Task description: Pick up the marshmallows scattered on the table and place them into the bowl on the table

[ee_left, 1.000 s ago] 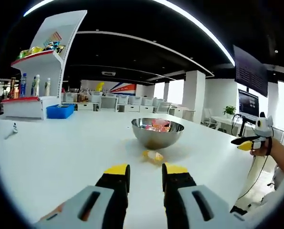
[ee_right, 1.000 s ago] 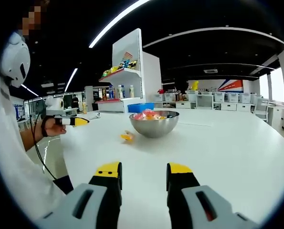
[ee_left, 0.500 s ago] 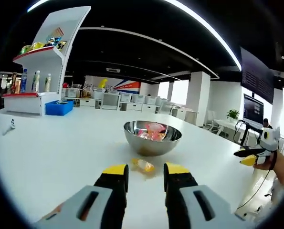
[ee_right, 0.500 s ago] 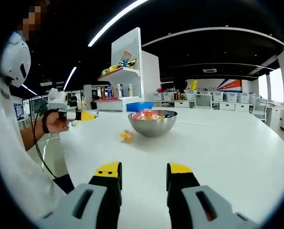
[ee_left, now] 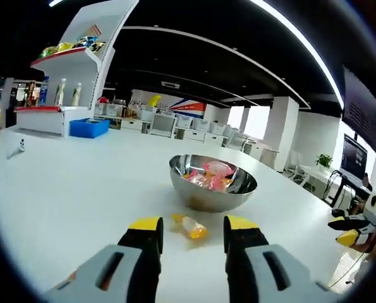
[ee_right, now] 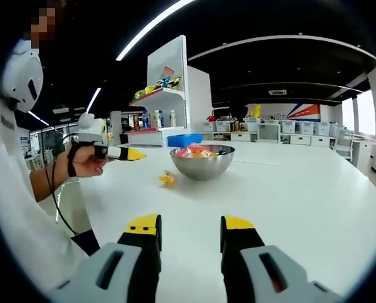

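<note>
One marshmallow (ee_left: 189, 226) in a yellow-orange wrapper lies on the white table (ee_left: 67, 196), just in front of the steel bowl (ee_left: 212, 183), on the side nearest my left gripper (ee_left: 192, 228). That gripper's yellow-tipped jaws are spread apart with nothing between them, and the marshmallow sits just beyond the gap. The bowl already holds a heap of pink and orange wrapped sweets.

From my right gripper view, the same marshmallow (ee_right: 168, 179) lies to the left of the bowl (ee_right: 201, 161), close beside it but not touching. My right gripper (ee_right: 191, 225) hangs low over bare table well short of the bowl, jaws spread and empty. My left gripper (ee_right: 121, 153) shows there in my hand, left of the bowl.

Behind the bowl stands a white shelf unit (ee_right: 172, 95) with bottles, and a blue bin (ee_left: 90, 128).
</note>
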Demonstrator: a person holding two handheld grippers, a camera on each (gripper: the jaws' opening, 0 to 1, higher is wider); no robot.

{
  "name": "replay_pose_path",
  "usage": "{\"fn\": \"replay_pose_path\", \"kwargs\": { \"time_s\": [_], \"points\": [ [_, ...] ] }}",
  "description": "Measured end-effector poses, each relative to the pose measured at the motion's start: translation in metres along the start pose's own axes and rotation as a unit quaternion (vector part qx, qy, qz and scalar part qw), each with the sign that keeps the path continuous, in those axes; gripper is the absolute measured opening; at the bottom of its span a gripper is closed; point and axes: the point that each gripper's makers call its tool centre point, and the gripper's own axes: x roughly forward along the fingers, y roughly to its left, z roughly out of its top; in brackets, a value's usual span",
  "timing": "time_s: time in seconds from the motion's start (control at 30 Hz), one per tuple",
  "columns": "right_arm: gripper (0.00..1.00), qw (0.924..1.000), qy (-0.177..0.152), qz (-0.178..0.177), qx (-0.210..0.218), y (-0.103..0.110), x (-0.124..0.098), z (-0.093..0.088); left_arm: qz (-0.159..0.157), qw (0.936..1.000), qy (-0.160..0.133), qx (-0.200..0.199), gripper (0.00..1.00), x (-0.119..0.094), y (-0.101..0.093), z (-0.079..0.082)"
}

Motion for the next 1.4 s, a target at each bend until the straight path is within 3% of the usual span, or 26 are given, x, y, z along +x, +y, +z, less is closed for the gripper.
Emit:
{"fn": "replay_pose_path", "kwargs": {
  "time_s": [0.33,0.8,1.0,1.4],
  "points": [
    [0.37,0.9999,0.002,-0.011,-0.002,-0.009,-0.009,0.004,0.002,0.9995,0.03,0.009,0.41,0.037,-0.016,-0.023],
    [0.37,0.9998,0.003,-0.017,-0.003,-0.018,-0.013,0.007,0.045,0.9956,0.082,0.003,0.41,0.084,0.008,-0.053],
    [0.37,0.9998,0.006,-0.021,-0.002,-0.021,-0.015,0.006,0.046,0.995,0.088,-0.01,0.4,0.093,0.013,-0.055],
    [0.37,0.9998,0.008,-0.021,-0.002,-0.018,-0.012,0.005,0.031,0.9955,0.089,-0.013,0.23,0.089,0.012,-0.06]
  ]
}}
